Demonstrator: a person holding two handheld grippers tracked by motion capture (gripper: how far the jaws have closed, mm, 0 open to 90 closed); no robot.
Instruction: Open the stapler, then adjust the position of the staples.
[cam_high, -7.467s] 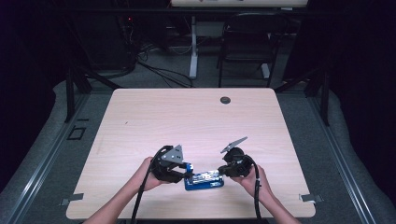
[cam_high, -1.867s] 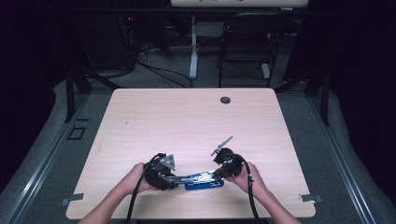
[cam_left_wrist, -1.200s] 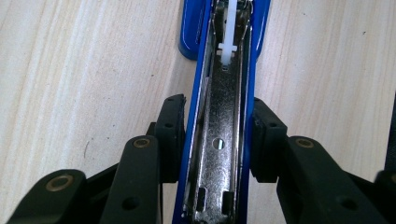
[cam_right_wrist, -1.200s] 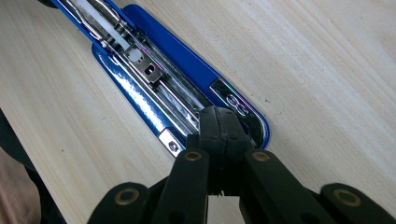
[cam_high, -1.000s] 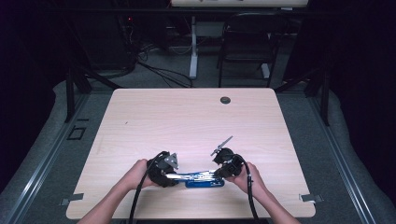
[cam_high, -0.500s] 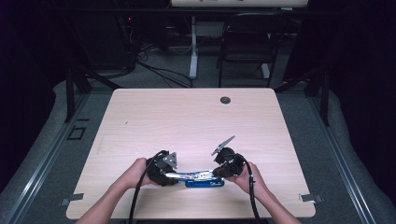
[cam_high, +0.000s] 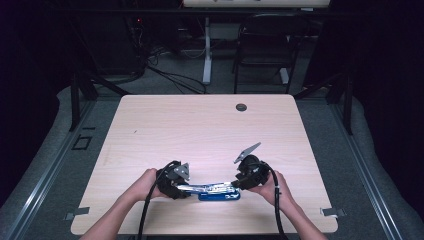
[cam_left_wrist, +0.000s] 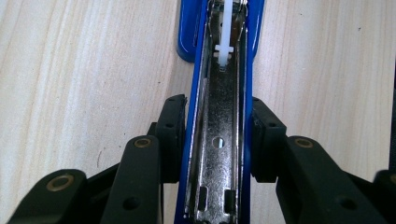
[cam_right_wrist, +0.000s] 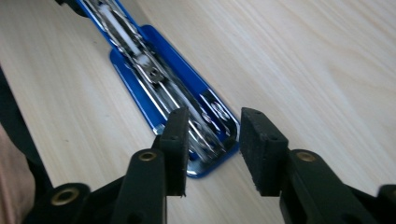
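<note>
Two grippers flank the opened stapler (cam_high: 212, 190): left jaws clamp its arm, right jaws just opened, gripping nothing.

Setting: lab or recording studio room, dim. Evidence: pale wood-grain surface (cam_high: 210, 130) with round cable grommet (cam_high: 241, 107); grey carpet floor (cam_high: 60, 150) marked with tape pieces (cam_high: 332, 212); black metal framing (cam_high: 80, 85) at the sides; loose cables (cam_high: 170, 77) and a dark chair (cam_high: 262, 45) behind.
</note>
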